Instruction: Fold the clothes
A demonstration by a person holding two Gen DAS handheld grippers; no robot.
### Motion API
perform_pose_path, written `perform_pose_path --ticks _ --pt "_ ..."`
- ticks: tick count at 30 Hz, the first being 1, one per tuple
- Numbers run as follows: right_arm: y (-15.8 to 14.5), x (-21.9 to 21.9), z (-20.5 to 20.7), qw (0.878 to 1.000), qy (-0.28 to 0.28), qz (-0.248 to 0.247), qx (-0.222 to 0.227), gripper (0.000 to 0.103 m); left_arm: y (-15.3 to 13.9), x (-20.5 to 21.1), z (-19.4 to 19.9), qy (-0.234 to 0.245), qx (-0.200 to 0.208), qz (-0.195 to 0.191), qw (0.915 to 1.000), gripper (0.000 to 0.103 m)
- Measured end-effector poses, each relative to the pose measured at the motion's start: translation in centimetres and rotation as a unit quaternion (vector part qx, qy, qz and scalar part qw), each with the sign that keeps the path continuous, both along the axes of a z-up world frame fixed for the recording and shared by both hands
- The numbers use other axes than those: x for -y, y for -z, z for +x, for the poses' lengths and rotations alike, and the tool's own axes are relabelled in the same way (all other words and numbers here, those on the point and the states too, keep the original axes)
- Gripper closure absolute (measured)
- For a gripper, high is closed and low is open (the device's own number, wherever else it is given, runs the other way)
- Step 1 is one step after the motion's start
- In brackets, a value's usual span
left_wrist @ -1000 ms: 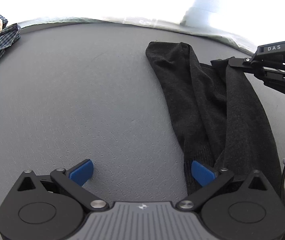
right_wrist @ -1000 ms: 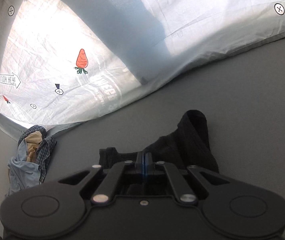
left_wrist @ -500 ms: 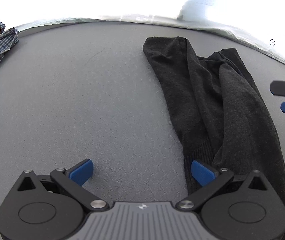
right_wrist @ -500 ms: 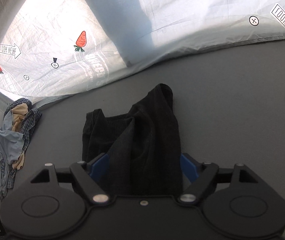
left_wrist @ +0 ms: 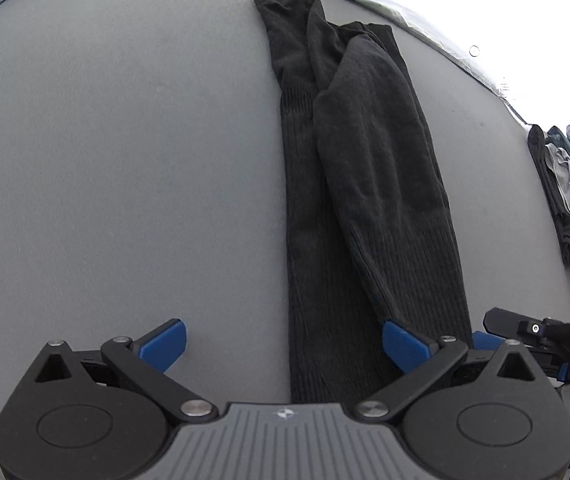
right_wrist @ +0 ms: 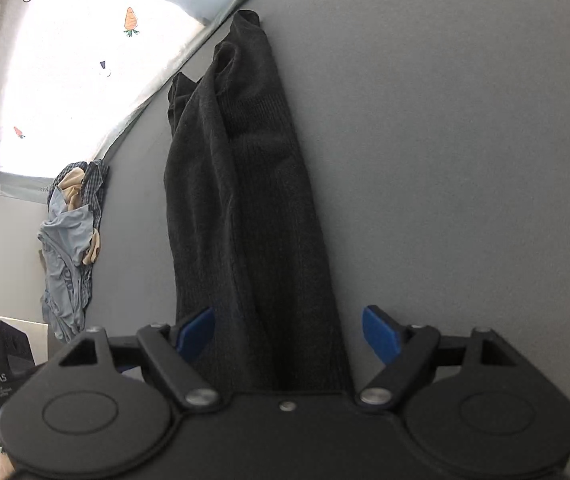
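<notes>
A dark charcoal knit garment (left_wrist: 365,184) lies folded into a long narrow strip on the grey table (left_wrist: 125,160), running away from me. My left gripper (left_wrist: 285,344) is open, its blue pads straddling the strip's left part at the near end. My right gripper (right_wrist: 289,332) is open over the same near end of the garment (right_wrist: 241,208). The right gripper's tip also shows at the right edge of the left wrist view (left_wrist: 525,328). Neither gripper holds anything.
A pile of plaid, light blue and tan clothes (right_wrist: 73,240) lies at the table's left edge. A stack of folded denim and dark clothes (left_wrist: 569,196) sits at the right edge. A white printed sheet (right_wrist: 65,60) hangs beyond the far edge.
My right gripper let go of the garment's far end, opened and drew back to its near end beside the left gripper. The garment now lies flat. My left gripper moved closer over it.
</notes>
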State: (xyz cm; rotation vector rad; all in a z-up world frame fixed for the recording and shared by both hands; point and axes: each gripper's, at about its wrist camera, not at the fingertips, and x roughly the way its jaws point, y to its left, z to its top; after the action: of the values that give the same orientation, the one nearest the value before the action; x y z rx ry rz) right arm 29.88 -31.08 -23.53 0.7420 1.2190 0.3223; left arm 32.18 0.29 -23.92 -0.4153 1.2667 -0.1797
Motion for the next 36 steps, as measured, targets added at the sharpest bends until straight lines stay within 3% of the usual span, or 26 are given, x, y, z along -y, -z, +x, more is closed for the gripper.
perform_pose_path --ticks 2,4,7,11,19,21,24,25,26,29,32,36 --pt "0.4 0.8 -1.6 1.000 0.005 0.024 -0.017 0.018 0.8 0.2 -1.8 -0.007 -0.021 -0.054 0.9983 0.000" --pt "0.9 1.4 -2.7 0.998 0.006 0.048 -0.030 0.017 1.5 0.4 -3.0 -0.015 -0.037 -0.080 0.9960 0.000" --pt "2.1 2.0 -4.1 0.994 0.009 0.093 -0.054 0.015 1.7 0.8 -4.0 -0.015 -0.033 -0.078 0.9963 0.000" --pt "2.8 2.5 -5.3 0.990 0.013 0.127 -0.053 0.014 1.5 0.9 -4.8 -0.008 -0.037 -0.071 0.9967 0.000" --pt "4.5 3.0 -7.0 0.977 0.020 0.199 -0.069 0.012 1.8 -0.6 -5.1 -0.022 -0.039 -0.109 0.9931 0.000" --pt "4.8 2.6 -6.8 0.973 0.018 0.217 -0.077 0.012 2.2 -1.2 -5.1 -0.040 -0.048 -0.141 0.9881 0.000" --pt "5.2 1.9 -6.4 0.968 0.015 0.235 -0.088 0.013 3.9 -1.9 -5.2 -0.061 -0.085 -0.230 0.9674 0.000" --pt "5.2 1.7 -6.2 0.969 0.014 0.230 -0.091 0.014 4.3 -2.0 -5.3 -0.069 -0.093 -0.244 0.9628 0.000" --pt "5.1 1.6 -6.0 0.971 0.013 0.221 -0.093 0.018 4.3 -2.0 -5.4 -0.070 -0.091 -0.246 0.9624 0.000" --pt "5.2 1.1 -5.4 0.978 0.003 0.184 -0.099 0.051 4.3 -1.9 -5.5 -0.065 -0.089 -0.247 0.9629 0.000" --pt "5.3 0.5 -4.7 0.978 -0.010 0.180 -0.102 0.056 3.8 -1.1 -5.3 -0.054 -0.089 -0.226 0.9686 0.000" --pt "5.3 -0.4 -4.1 0.980 -0.021 0.166 -0.104 0.056 2.9 0.7 -4.6 -0.032 -0.089 -0.170 0.9809 0.001"
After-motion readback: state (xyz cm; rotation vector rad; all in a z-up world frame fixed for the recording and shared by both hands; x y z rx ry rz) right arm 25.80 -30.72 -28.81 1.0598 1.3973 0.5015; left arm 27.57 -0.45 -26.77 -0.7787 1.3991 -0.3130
